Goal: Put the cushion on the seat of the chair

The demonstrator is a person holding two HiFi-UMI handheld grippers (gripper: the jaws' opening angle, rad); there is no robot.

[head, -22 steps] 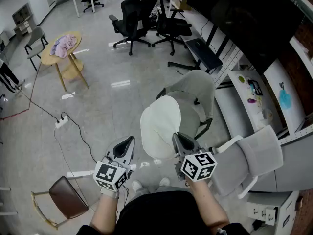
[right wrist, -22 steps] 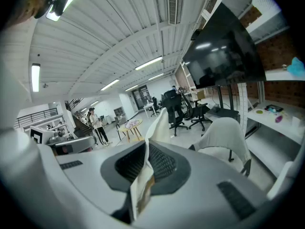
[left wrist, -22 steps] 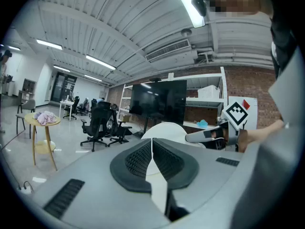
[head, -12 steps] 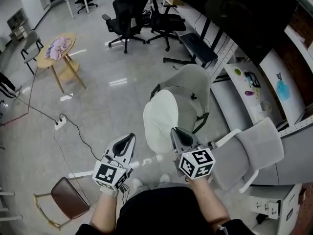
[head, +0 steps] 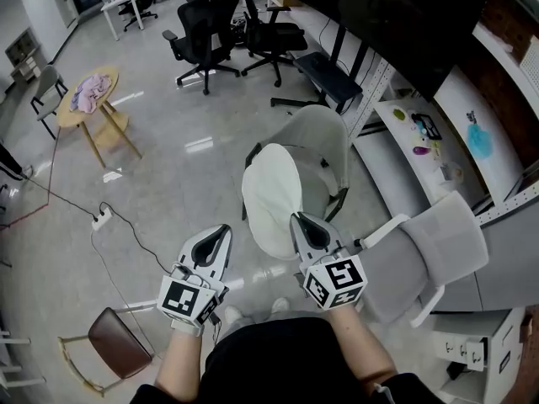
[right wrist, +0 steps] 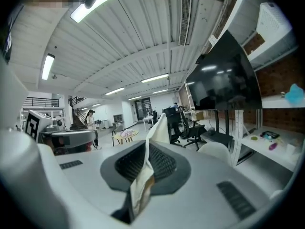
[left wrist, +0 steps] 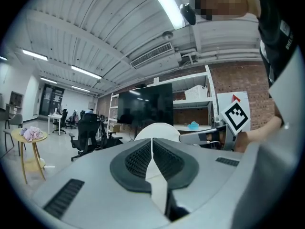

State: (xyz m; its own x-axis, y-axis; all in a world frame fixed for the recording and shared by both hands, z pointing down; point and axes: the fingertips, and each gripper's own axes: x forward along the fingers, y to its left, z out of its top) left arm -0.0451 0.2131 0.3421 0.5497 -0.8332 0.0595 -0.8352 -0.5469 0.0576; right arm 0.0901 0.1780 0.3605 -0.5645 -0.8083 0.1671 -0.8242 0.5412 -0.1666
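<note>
A round cream cushion (head: 271, 196) hangs upright on its edge in front of a pale grey shell chair (head: 327, 133). Part of the chair's seat (head: 324, 188) shows behind the cushion. My right gripper (head: 305, 224) is shut on the cushion's lower right edge. In the right gripper view the cream fabric (right wrist: 157, 125) is pinched between the pads of that gripper (right wrist: 145, 163). My left gripper (head: 217, 234) hovers to the left of the cushion, apart from it, shut and empty. In the left gripper view the cushion (left wrist: 159, 129) rises beyond the closed left gripper (left wrist: 152, 151).
A second grey chair (head: 429, 259) stands close on the right. Black office chairs (head: 202, 45) are at the back. A round wooden table (head: 88, 95) with pink cloth is far left. A power strip (head: 101, 219) with cable lies on the floor, above a brown stool (head: 118, 339).
The grey chair and the cushion have come nearer together in the head view, and the whole view has shifted up the room. Both grippers keep their hold and spacing.
</note>
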